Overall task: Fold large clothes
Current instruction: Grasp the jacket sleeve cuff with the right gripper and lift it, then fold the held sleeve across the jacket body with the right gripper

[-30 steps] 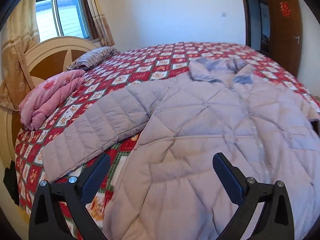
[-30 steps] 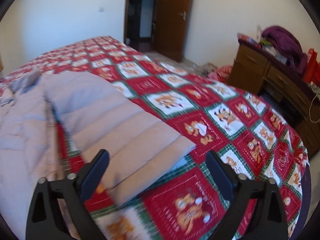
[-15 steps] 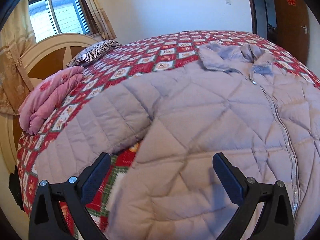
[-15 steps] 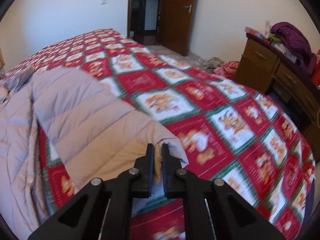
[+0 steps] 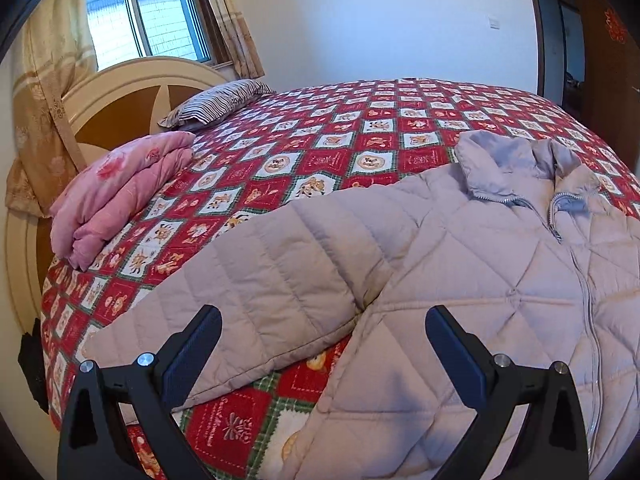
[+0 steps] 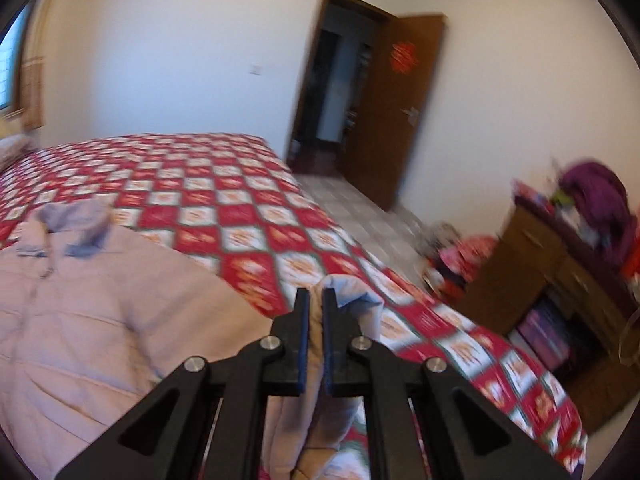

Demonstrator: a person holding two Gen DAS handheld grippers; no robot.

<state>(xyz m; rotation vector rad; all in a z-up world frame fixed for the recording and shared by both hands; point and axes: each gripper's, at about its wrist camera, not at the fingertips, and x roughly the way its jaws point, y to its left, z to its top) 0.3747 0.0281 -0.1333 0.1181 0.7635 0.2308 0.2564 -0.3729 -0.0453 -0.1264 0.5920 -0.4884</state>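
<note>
A large pale lilac quilted jacket (image 5: 500, 280) lies front up, zipped, on a bed with a red patterned quilt (image 5: 340, 152). Its one sleeve (image 5: 248, 304) stretches to the left. My left gripper (image 5: 322, 332) is open and empty, just above the armpit between that sleeve and the body. In the right wrist view my right gripper (image 6: 312, 300) is shut on the cuff of the other sleeve (image 6: 348, 292) and holds it lifted off the quilt (image 6: 240, 208). The jacket body (image 6: 100, 320) lies to its left.
A folded pink blanket (image 5: 120, 196) and a striped pillow (image 5: 216, 104) lie by the headboard (image 5: 128, 96) at left. A wooden dresser (image 6: 560, 280) with purple clothing stands right of the bed. An open brown door (image 6: 392, 112) is behind.
My right gripper has shut on the sleeve cuff and lifted it up off the bed. My left gripper has moved in over the jacket toward the armpit, still open.
</note>
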